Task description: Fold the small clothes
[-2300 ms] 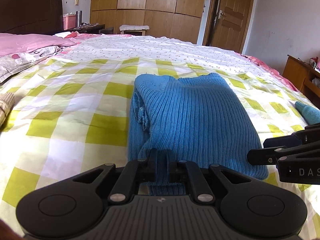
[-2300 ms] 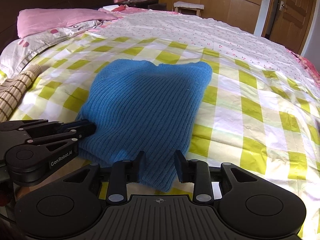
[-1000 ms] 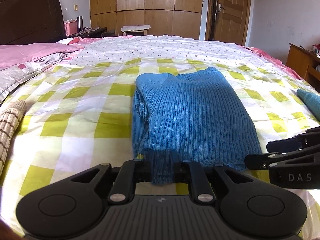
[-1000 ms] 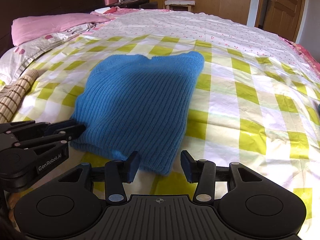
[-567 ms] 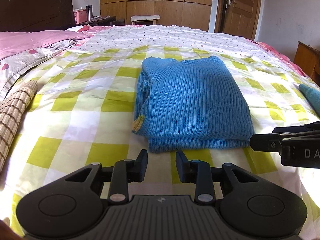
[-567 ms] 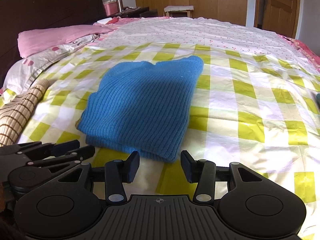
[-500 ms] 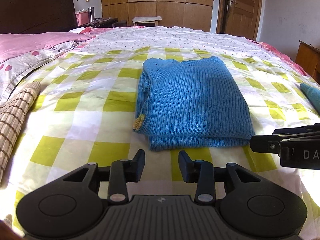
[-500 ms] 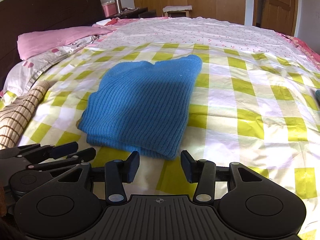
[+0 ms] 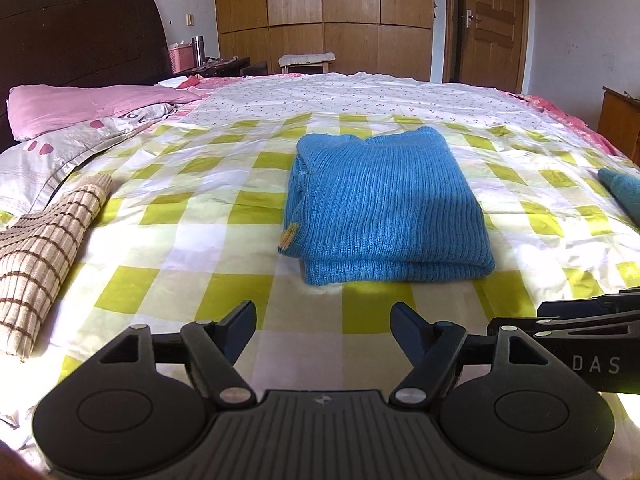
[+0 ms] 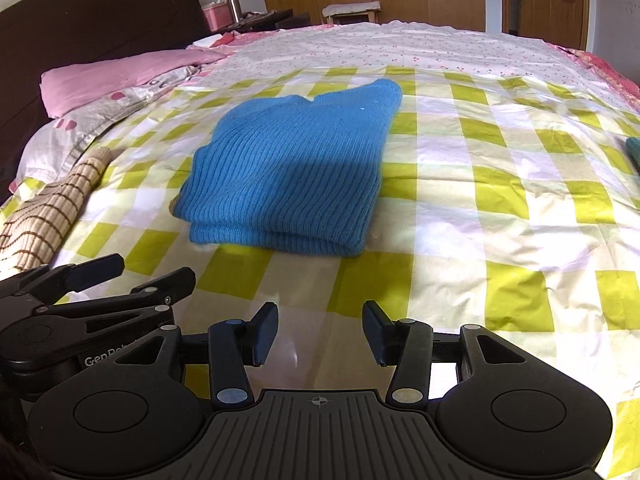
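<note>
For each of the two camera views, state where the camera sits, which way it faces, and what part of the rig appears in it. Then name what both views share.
Left wrist view: sits on the left gripper, facing along the bed toward the wardrobe; its jaws are opening, nothing between them; the right gripper shows at right.
Right wrist view: sits on the right gripper, facing the same way; its jaws are open and empty; the left gripper shows at left.
Shared: the folded blue sweater on the checked sheet, and the striped cloth.

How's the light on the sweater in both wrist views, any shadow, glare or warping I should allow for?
Left wrist: blue sweater sharp, shadow across its near right part, fisheye bends the wardrobe. Right wrist: shadow covers the sweater's near half, sun glare whitens the checked sheet.
</note>
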